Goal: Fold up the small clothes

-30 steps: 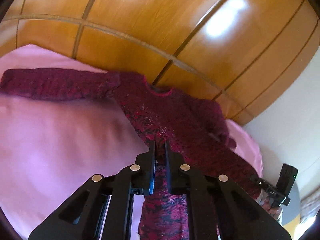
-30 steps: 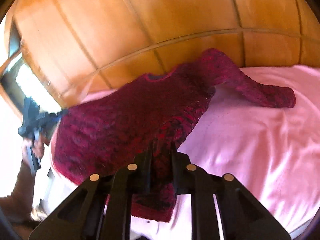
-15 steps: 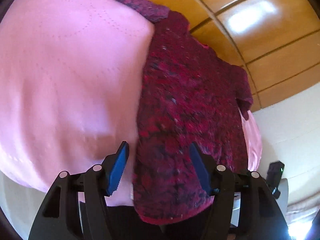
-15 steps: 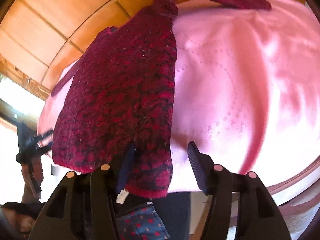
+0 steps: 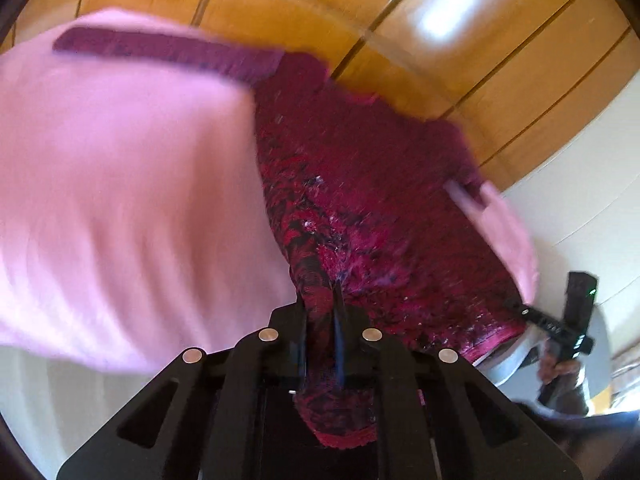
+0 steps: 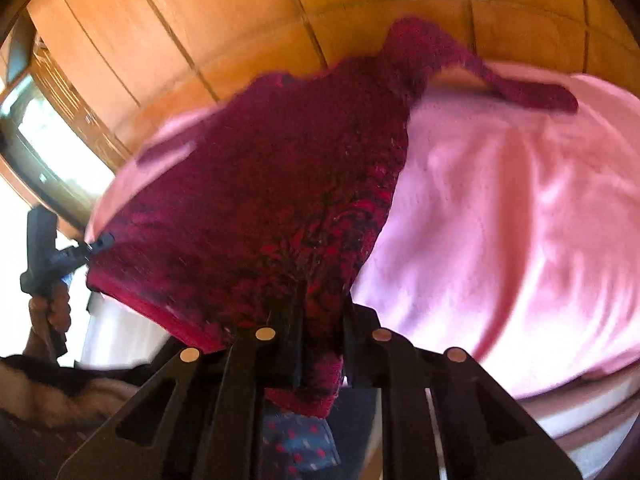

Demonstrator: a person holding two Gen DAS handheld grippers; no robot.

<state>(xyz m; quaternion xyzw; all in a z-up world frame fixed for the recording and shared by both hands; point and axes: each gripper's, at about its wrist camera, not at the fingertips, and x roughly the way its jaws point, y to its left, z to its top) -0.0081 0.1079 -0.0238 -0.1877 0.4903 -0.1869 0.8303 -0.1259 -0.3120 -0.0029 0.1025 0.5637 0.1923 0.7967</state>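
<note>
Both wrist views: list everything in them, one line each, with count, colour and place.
sweater: one, dark red knit flecked with black, spread on the bed, hem toward the cameras, one sleeve stretched out sideways.
bed cover: one, pink, under the sweater.
wood panels: several, orange-brown, behind the bed.
wall: one, white, at the right of the left view.
window: one, bright, at the far left of the right view.
blue cloth: one, blue with red dots, below the hem in the right view.
left gripper: one, black, fingers shut on one hem corner.
right gripper: one, black, fingers closing on the other corner.
</note>
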